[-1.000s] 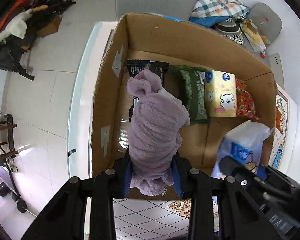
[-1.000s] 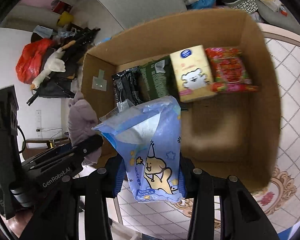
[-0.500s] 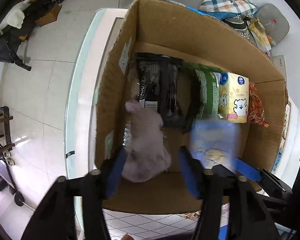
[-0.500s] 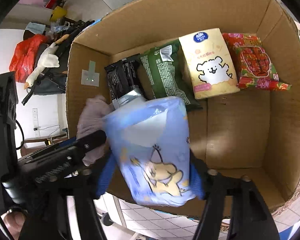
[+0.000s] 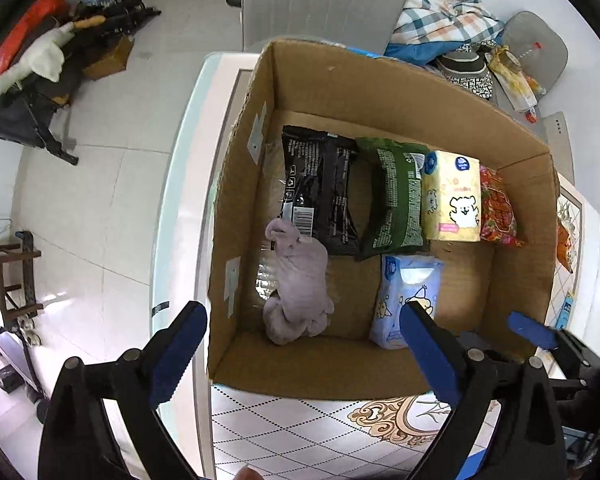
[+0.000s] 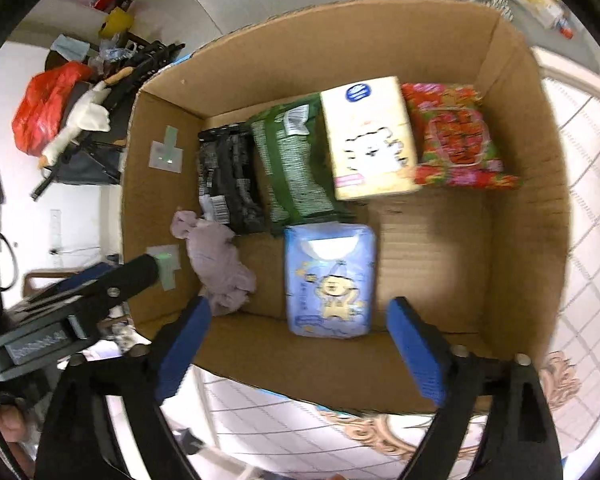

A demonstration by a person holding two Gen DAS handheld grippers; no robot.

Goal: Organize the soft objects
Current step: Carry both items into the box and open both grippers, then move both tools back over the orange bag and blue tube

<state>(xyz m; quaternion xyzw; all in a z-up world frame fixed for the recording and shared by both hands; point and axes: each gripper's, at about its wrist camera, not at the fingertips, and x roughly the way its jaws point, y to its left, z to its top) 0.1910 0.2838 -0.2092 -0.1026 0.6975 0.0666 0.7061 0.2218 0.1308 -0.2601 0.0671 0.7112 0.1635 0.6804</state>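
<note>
A cardboard box (image 5: 412, 92) stands on the table. Inside it, a lilac fluffy cloth (image 5: 298, 288) lies at the front left and a light blue tissue pack (image 5: 406, 292) lies at the front middle. My left gripper (image 5: 302, 344) is open and empty above the box's front wall. My right gripper (image 6: 298, 338) is open and empty over the front wall, just in front of the blue pack (image 6: 330, 280). The lilac cloth (image 6: 220, 262) also shows in the right wrist view.
Along the box's back lie a black packet (image 5: 322, 188), a green packet (image 5: 396, 200), a yellow tissue pack (image 5: 452, 196) and a red floral packet (image 5: 498, 212). The patterned tablecloth (image 5: 300, 436) lies in front. Clutter stands on the floor at the left.
Both grippers opened and let go: the lilac cloth and the blue tissue pack dropped into the box's front row. Both grippers have pulled back above the front wall.
</note>
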